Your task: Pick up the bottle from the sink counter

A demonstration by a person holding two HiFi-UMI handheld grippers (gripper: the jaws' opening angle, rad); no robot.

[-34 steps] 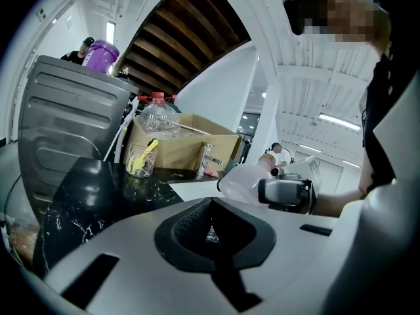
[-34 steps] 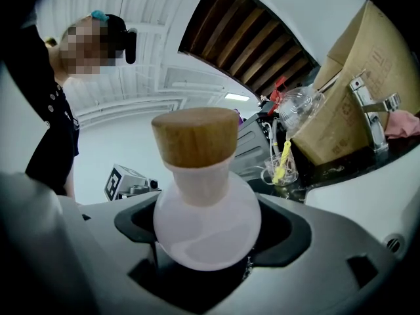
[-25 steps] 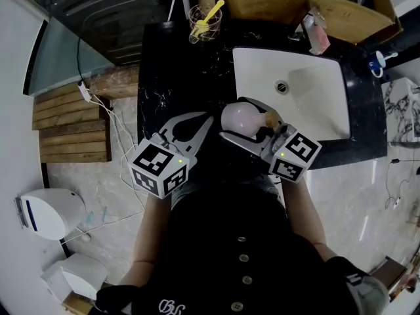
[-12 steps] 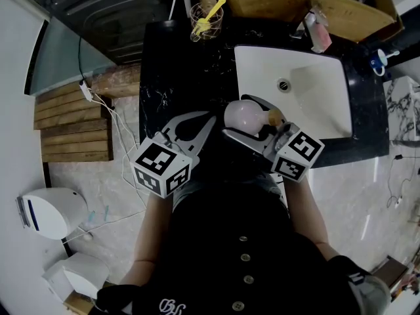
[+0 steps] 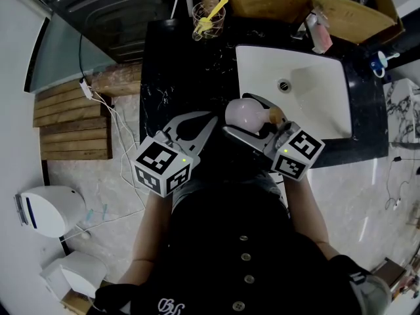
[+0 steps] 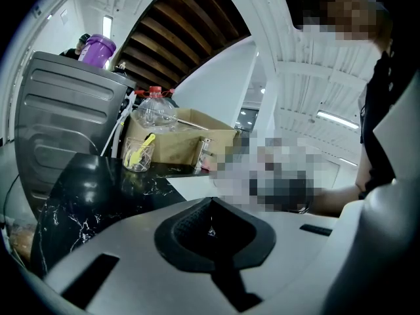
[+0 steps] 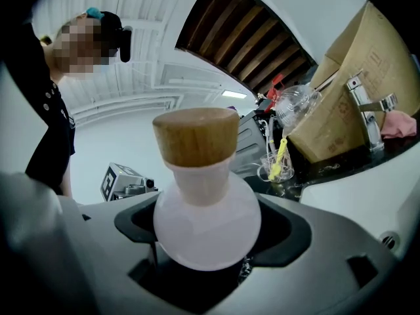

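Right gripper (image 5: 240,115) still clamps bottle (image 7: 207,223) (wooden cap) | left gripper (image 5: 209,119) closed, empty | scene barely shifted

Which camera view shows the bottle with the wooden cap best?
The right gripper view: the bottle fills its middle, round pale body and wooden cap clear, held between the jaws. The head view shows it small, from above. The left gripper view does not show it.
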